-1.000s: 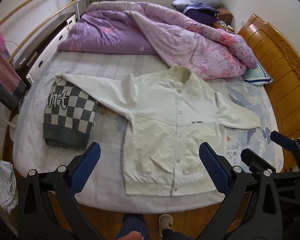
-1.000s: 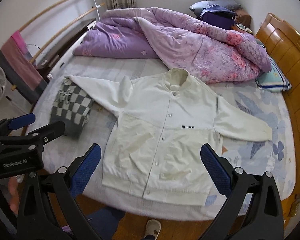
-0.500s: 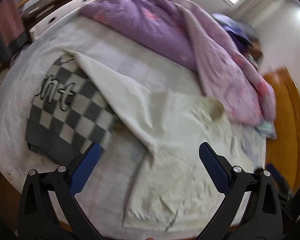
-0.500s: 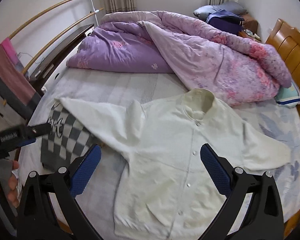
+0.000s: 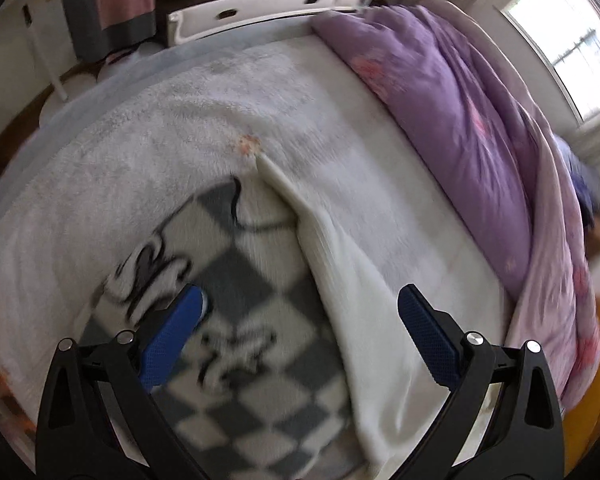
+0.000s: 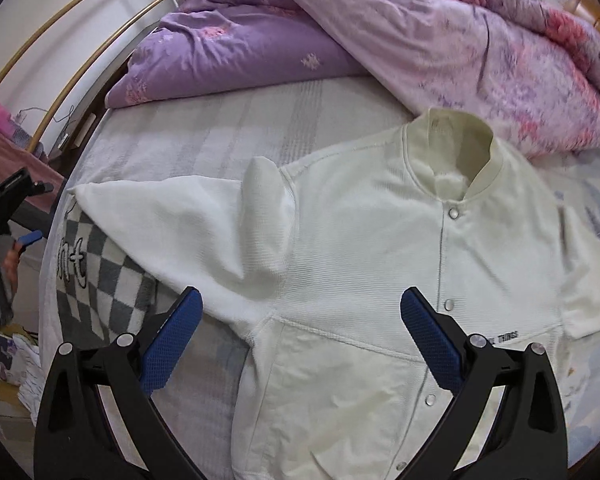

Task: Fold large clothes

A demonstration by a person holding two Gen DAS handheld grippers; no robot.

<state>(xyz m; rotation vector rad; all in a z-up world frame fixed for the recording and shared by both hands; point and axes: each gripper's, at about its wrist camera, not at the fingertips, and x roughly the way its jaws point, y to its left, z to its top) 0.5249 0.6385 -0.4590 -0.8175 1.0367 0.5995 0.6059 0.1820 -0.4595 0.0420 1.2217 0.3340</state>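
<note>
Currently both tools stand wide open and hold nothing. The left gripper [image 5: 300, 320] hangs low over the jacket's [image 6: 380, 260] outstretched sleeve [image 5: 340, 280], where that sleeve overlaps the checked sweater [image 5: 240, 280]. The right gripper [image 6: 300, 324] hovers above the jacket body, near the armpit seam. The jacket lies face up and snapped shut on the bed [image 6: 220, 128], collar toward the quilt [image 6: 420, 32].

Risks, as judged from this position:
- Sleeve and sweater overlap. A deep pinch by the left tool could take both layers and drag the sweater out of its fold.
- A raised pucker sits on the sleeve near the shoulder. Folding the sleeve over without flattening it would likely trap a crease.
- The left view is motion-blurred, so the cuff edge is hard to locate; a grasp may close short of the fabric edge.

View differences:
- Left view: shows sleeve-on-sweater contact at close range and the sleeve's narrow end, but not the jacket body.
- Right view: shows the collar, snaps, chest and the start of the far sleeve, plus a hand [image 6: 4, 264] on the left tool at the frame edge.
</note>
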